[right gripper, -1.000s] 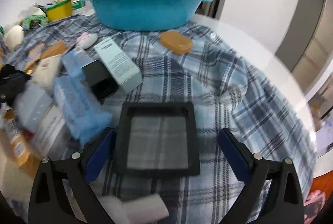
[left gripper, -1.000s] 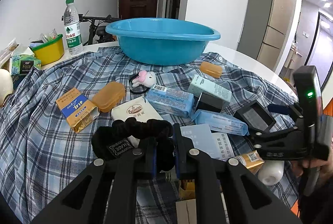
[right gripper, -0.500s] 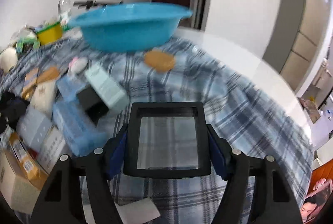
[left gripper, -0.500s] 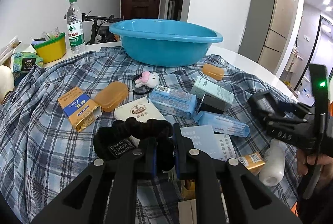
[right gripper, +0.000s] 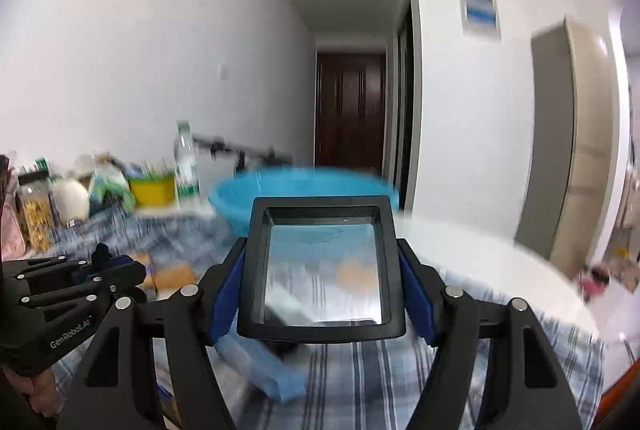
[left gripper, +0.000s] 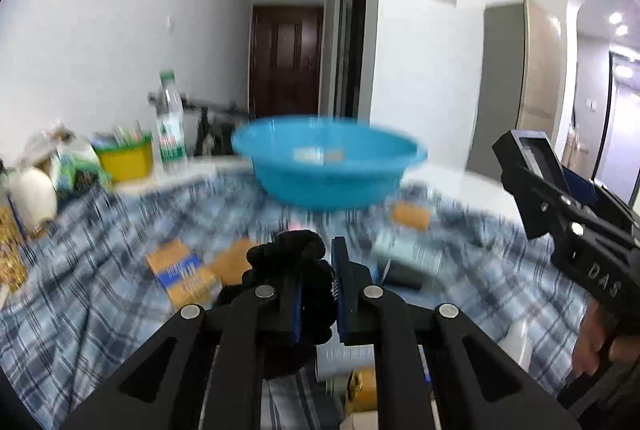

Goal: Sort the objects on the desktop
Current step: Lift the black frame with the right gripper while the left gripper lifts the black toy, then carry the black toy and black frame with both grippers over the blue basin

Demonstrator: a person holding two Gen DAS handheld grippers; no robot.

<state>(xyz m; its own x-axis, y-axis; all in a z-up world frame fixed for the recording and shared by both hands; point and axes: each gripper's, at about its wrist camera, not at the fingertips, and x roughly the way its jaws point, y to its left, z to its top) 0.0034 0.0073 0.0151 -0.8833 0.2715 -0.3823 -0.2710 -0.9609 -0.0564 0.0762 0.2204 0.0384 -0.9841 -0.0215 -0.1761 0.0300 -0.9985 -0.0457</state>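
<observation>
Two tools grip: left [left gripper: 316, 278] pinches black scrunchie [left gripper: 292, 250]; right [right gripper: 320, 290] clamps black frame [right gripper: 322, 266].

Each camera sits just behind its gripper's two fingers and looks forward, slightly downward, across the checked cloth [left gripper: 100, 294] toward the far door [right gripper: 350, 114]. Both views share the blue basin [left gripper: 328, 166], the water bottle [right gripper: 186, 166] and the hallway. Each view shows the other gripper at its edge.

Left tool [left gripper: 316, 294] clamped tight — right tool [right gripper: 320, 270] gripping with blue pads [right gripper: 222, 294], both pointing nearly level.
</observation>
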